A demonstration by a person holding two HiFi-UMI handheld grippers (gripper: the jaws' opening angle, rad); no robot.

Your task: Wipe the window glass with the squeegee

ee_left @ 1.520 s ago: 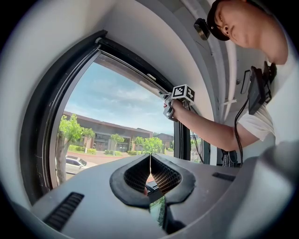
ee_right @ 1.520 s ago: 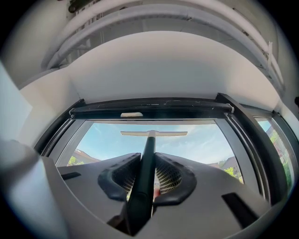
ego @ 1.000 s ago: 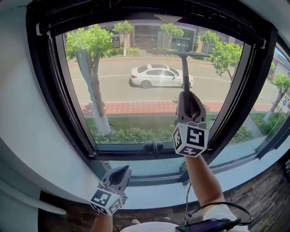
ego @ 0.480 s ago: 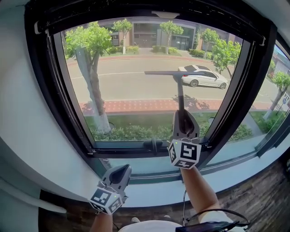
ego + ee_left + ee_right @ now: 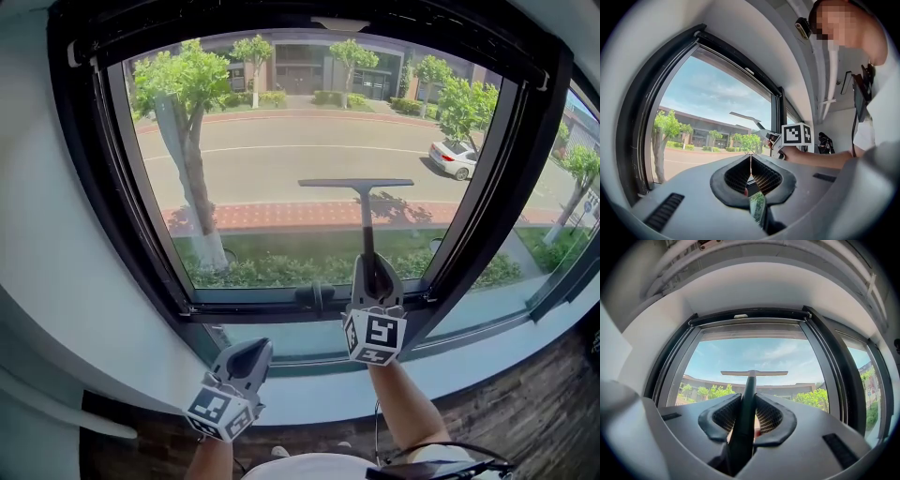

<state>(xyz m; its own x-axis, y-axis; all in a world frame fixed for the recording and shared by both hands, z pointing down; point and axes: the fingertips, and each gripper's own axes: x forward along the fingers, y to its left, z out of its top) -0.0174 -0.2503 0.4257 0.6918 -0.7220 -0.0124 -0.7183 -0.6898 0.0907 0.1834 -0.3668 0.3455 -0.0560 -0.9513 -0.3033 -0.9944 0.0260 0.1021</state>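
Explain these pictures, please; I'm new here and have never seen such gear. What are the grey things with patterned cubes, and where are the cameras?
There is no robot: a person holds a two-jaw gripper in each hand, and the cubes are part of them. The wide picture comes from a camera on the person's head; the other two come from cameras riding on each gripper, looking along its jaws. The right gripper is shut on the handle of a squeegee, its blade level at the window glass. The left gripper hangs low below the window, jaws together, holding nothing.
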